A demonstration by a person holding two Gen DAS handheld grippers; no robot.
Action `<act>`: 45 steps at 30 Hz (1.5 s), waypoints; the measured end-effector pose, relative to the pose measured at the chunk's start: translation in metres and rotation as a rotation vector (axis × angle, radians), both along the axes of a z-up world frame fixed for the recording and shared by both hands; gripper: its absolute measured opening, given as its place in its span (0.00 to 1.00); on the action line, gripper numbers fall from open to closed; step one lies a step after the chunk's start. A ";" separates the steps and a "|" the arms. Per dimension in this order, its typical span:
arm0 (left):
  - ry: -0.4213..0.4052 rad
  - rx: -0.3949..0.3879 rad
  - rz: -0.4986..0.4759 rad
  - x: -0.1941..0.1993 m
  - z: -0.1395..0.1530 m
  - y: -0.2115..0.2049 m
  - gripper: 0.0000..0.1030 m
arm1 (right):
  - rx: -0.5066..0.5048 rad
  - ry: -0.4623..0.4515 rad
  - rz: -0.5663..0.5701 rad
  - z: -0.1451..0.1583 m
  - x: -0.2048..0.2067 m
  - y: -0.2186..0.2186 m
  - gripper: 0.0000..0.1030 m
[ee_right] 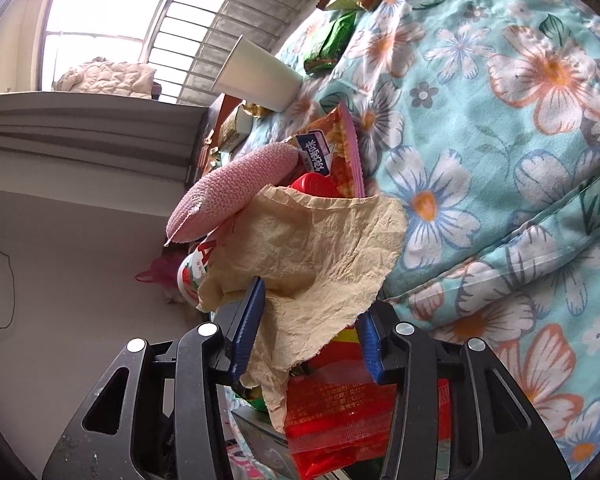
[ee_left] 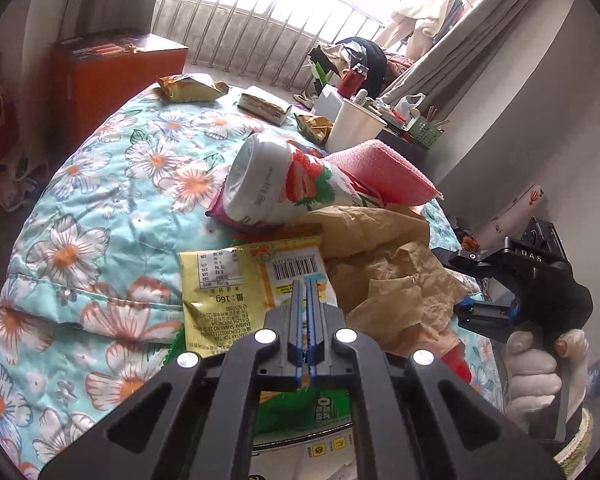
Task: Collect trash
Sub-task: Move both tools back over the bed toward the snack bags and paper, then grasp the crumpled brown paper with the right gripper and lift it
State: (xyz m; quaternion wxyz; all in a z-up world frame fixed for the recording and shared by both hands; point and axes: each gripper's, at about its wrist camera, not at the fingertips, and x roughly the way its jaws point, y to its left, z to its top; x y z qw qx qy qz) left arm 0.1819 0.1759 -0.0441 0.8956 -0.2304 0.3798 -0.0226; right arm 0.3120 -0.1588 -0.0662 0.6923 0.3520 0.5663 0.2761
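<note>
My left gripper (ee_left: 307, 280) is shut on a yellow snack wrapper (ee_left: 236, 280) with a barcode, at the near edge of a trash pile on the floral quilt (ee_left: 112, 184). The pile holds crumpled brown paper (ee_left: 384, 264), a strawberry-print white cup (ee_left: 276, 184) lying on its side and a pink sponge (ee_left: 380, 168). My right gripper (ee_right: 310, 316) is open, its blue pads either side of the brown paper (ee_right: 312, 248). The right gripper also shows at the right of the left wrist view (ee_left: 512, 280). The pink sponge (ee_right: 228, 196), an orange snack bag (ee_right: 340, 148) and a red wrapper (ee_right: 340, 412) surround it.
A white paper cup (ee_left: 356, 124) and several more snack wrappers (ee_left: 188, 88) lie at the far end of the quilt. An orange cabinet (ee_left: 112, 76) stands at the back left. A cluttered side table (ee_left: 412, 120) and a wall are at the right.
</note>
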 end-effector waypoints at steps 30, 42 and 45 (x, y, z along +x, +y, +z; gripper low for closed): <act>0.080 0.108 -0.153 -0.019 -0.008 -0.005 0.68 | -0.755 -0.643 0.597 0.038 -0.050 0.128 0.75; 0.093 0.124 -0.128 -0.012 -0.012 -0.003 0.68 | -0.722 -0.584 0.522 0.044 -0.047 0.119 0.14; 0.097 0.136 -0.117 -0.010 -0.011 -0.003 0.68 | -0.698 -0.588 0.494 0.051 -0.048 0.114 0.07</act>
